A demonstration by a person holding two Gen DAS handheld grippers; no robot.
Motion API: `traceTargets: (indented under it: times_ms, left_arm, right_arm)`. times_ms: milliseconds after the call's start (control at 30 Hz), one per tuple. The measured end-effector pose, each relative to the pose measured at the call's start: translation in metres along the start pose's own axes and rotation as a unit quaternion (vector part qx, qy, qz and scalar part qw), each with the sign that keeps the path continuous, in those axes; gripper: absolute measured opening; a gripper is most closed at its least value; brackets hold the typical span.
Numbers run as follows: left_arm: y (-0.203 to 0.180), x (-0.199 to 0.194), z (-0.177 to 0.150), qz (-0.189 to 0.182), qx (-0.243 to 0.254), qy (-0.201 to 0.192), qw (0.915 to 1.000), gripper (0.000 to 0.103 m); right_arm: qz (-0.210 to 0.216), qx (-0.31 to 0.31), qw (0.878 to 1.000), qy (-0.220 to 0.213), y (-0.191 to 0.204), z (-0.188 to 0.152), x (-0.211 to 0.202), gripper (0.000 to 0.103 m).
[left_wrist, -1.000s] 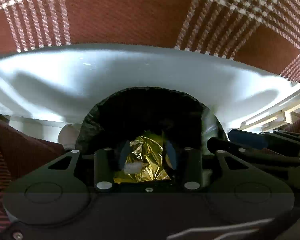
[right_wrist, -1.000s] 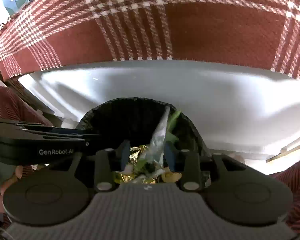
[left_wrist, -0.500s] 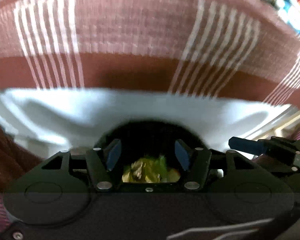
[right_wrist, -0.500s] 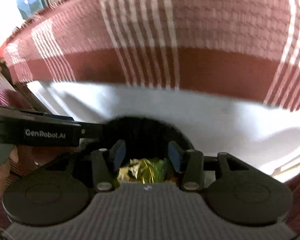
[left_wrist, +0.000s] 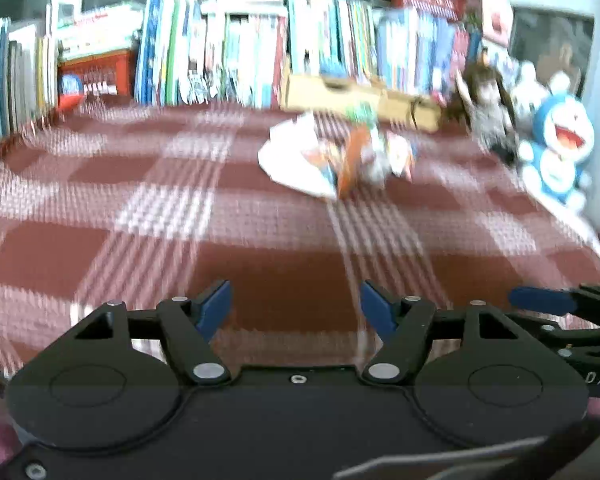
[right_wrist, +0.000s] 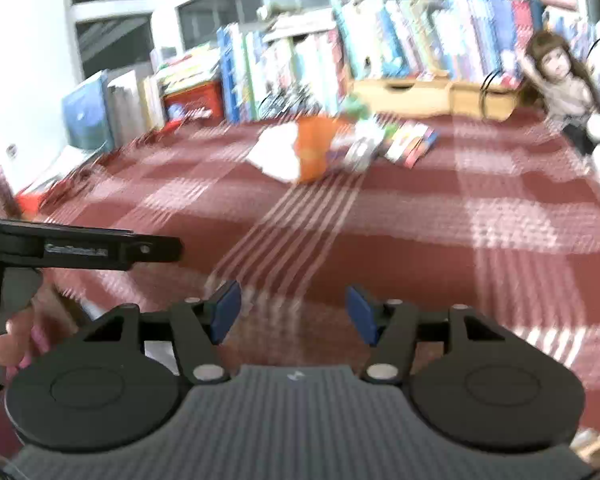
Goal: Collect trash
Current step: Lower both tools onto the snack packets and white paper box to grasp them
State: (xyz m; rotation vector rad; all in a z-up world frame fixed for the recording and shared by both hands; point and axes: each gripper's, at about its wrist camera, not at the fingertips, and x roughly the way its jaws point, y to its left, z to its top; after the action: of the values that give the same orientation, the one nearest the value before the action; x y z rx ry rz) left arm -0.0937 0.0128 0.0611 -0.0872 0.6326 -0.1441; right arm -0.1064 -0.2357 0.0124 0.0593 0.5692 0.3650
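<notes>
Bare plaid cloth (left_wrist: 260,248) ahead; trash pile (left_wrist: 340,156) mid-table; books (left_wrist: 228,48) behind.

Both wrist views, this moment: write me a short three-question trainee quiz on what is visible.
1. True or false: the left tool is shut on a wrapper.
2. Multiple choice: the pile of trash lies on A) a bare wooden floor, B) the red plaid cloth, C) a white tray.
3. Fill in: behind the trash, along the back of the cloth, stands a row of ____.

Key
1. False: both the left tool and the right tool are open and hold nothing.
2. B
3. books
</notes>
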Motion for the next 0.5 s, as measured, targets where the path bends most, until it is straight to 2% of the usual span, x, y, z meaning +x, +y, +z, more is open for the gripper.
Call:
traceTargets:
  times_ms: [167, 300, 400, 500]
  left_arm:
    - [0.007, 0.026, 0.036, -0.001, -0.016, -0.040, 0.9991, 0.067]
    - [0.010, 0.053, 0.053, -0.005, -0.018, -0.043, 0.9989, 0.057]
    - [0.002, 0.073, 0.066, -0.021, -0.008, -0.049, 0.9985, 0.055]
    - [-0.007, 0.095, 0.081, -0.021, 0.002, -0.059, 0.9980, 0.053]
  right_arm:
    - [-0.037, 0.019, 0.999, -0.028, -0.026, 0.029, 0.015, 0.072]
    - [-0.070, 0.030, 0.997, -0.033, -0.049, 0.051, 0.035, 0.072]
    - [-0.086, 0.035, 0.995, -0.027, -0.064, 0.062, 0.051, 0.072]
    - [-0.100, 0.043, 0.994, -0.023, -0.081, 0.078, 0.070, 0.072]
